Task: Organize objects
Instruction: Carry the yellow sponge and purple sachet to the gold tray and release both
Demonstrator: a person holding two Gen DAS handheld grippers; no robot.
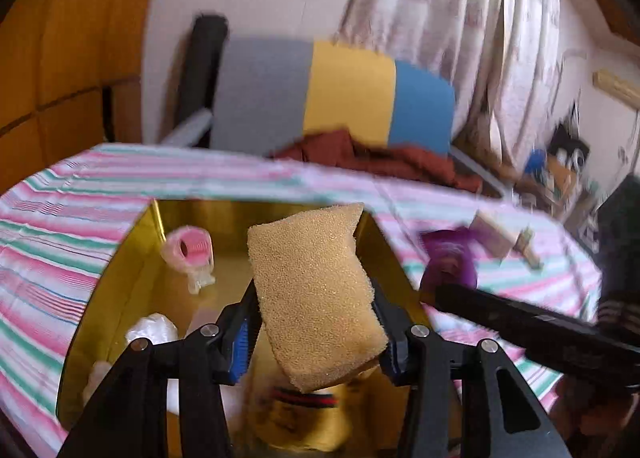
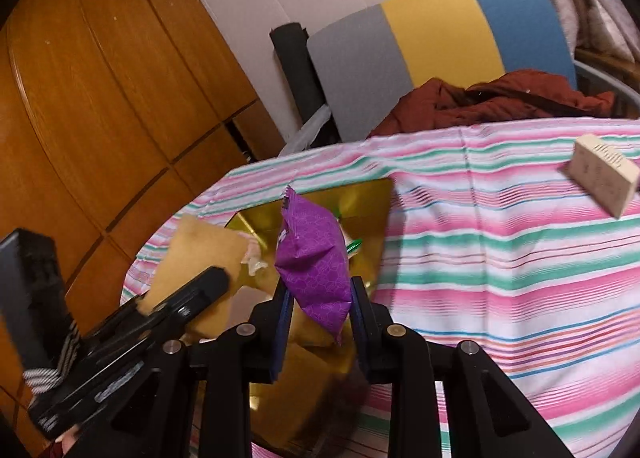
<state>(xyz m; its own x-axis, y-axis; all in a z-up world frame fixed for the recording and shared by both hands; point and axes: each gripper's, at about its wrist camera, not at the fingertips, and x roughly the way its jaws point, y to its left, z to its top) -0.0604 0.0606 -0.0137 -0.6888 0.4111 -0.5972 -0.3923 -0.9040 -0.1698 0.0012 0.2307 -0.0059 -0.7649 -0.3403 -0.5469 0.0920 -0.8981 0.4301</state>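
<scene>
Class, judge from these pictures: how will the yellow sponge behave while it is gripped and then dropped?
The sponge, pinched in the left gripper, looks porous, so probably light and squashy. It bends where it is held, so it likely springs back. Its flat shape seems unlikely to roll.

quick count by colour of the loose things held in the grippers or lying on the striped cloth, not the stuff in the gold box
yellow: 1, sponge in left gripper
purple: 1, packet in right gripper
beige: 1, block on striped cloth
total: 3
</scene>
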